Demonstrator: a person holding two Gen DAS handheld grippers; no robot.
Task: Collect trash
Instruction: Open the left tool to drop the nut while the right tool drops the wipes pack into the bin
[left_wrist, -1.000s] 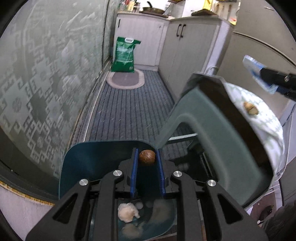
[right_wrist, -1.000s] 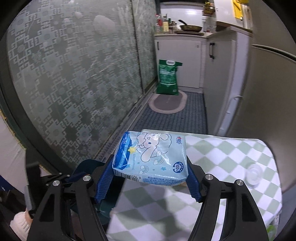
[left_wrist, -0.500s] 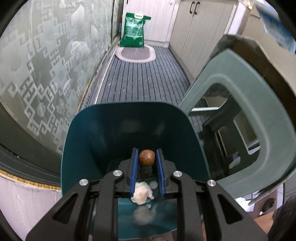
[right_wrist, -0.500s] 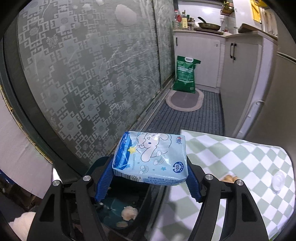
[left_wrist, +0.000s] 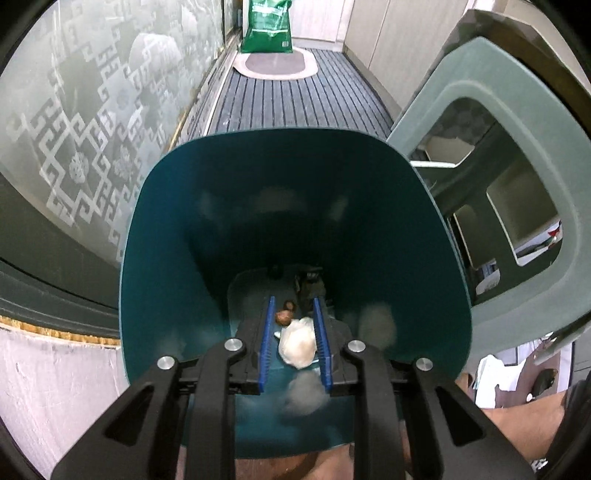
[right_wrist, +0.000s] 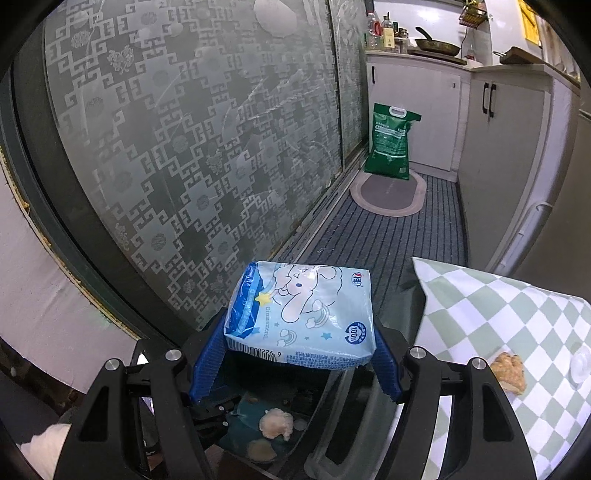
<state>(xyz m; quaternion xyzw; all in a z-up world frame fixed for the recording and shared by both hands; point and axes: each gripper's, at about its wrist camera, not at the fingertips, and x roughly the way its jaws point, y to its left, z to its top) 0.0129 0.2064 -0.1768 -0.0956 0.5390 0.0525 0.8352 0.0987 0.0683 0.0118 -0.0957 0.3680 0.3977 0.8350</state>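
The left gripper (left_wrist: 294, 314) points steeply down into a dark teal bin (left_wrist: 173, 236). Its blue pads stand close together with a gap between them, and nothing is pinched there. A small brown nut (left_wrist: 283, 316) lies on the bin floor beside the left pad, next to a crumpled white wad of tissue (left_wrist: 297, 341). A grey-green plastic stool (left_wrist: 517, 155) stands just right of the bin.

The right gripper (right_wrist: 295, 354) is spread wide and clamped on a pale blue tissue pack (right_wrist: 301, 314) printed with a cartoon dog, one pad on each short end. The pack hangs above the bin's opening, with the tissue wad visible far below it. At the right lies a green-and-white checked tablecloth (right_wrist: 517, 314), with a pale brown scrap of food (right_wrist: 509, 371) near its right edge.
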